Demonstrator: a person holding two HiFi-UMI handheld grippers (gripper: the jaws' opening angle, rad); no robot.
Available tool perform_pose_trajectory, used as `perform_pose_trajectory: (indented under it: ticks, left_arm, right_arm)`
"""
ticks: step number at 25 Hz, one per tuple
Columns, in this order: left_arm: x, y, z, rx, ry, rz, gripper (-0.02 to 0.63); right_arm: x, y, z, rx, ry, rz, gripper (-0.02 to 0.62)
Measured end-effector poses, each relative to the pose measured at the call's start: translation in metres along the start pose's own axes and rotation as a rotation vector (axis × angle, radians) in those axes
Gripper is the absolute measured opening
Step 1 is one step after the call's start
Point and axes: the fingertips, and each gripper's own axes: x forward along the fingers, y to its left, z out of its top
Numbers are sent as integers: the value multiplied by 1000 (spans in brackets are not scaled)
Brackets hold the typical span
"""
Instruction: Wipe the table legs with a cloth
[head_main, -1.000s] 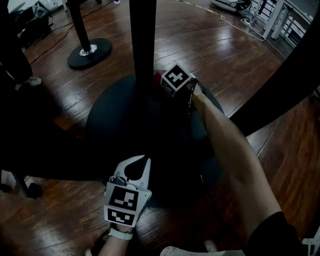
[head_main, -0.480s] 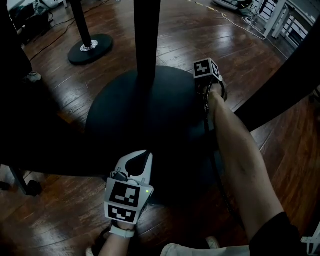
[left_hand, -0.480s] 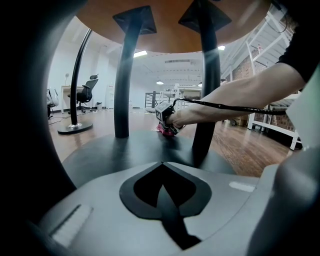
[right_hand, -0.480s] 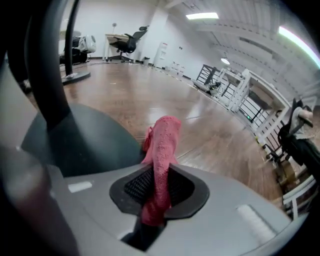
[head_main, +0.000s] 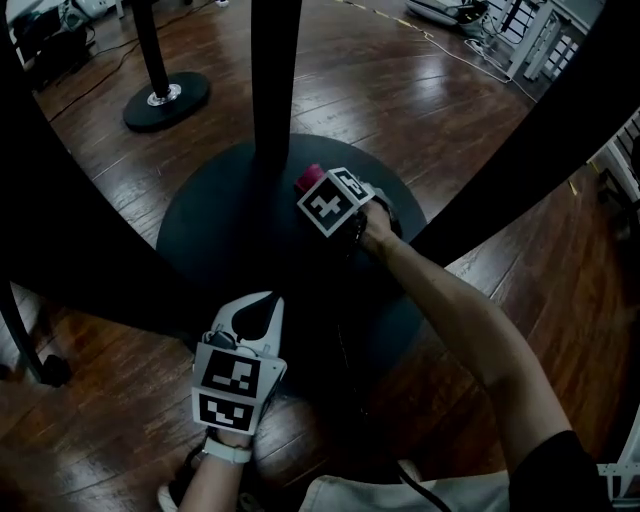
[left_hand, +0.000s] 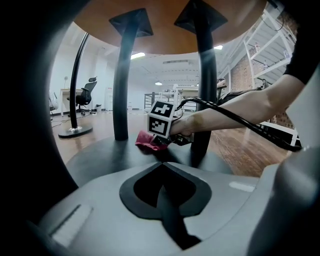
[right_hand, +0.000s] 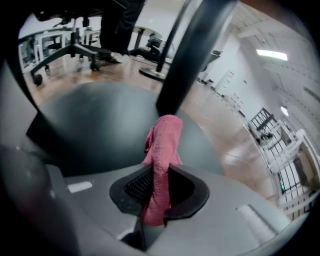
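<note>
My right gripper (head_main: 325, 195) is shut on a pink cloth (head_main: 309, 178) low over the round black table base (head_main: 210, 230). The cloth tip lies just right of the upright black table leg (head_main: 272, 90), close to its foot. In the right gripper view the cloth (right_hand: 162, 150) stands pinched between the jaws of the right gripper (right_hand: 159, 175), with the leg (right_hand: 192, 55) right behind it. My left gripper (head_main: 257, 305) hovers shut and empty at the base's near edge. The left gripper view looks past the shut left gripper (left_hand: 161, 187) at the cloth (left_hand: 146, 141) between two legs (left_hand: 122, 85).
A second dark leg (head_main: 520, 150) slants across the right, also seen as a post (left_hand: 206, 85). A separate stand with a small round base (head_main: 165, 100) is at the far left. A cable (left_hand: 240, 125) trails from the right gripper. Wooden floor (head_main: 420, 90) surrounds the base.
Half a second ago the right gripper was out at the base's right edge; it has swung back left to the leg's foot, as a second ago. The left gripper barely moved.
</note>
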Motion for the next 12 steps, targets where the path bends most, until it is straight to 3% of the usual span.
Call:
perform_pose_trajectory:
  ticks: [5,8,12]
  left_arm:
    - [-10,11,9,-51,-19,24,-6]
    - [-15,11,14,-46,-20,35,-6]
    - [-19,10,19,-50,-27,35,-6]
  right_arm:
    - [-55,109,-16,-240,-93,217,43]
    - [-90,151,-47,-381,-131,339,43]
    - [-150,212,-106,-552,-147,574,43]
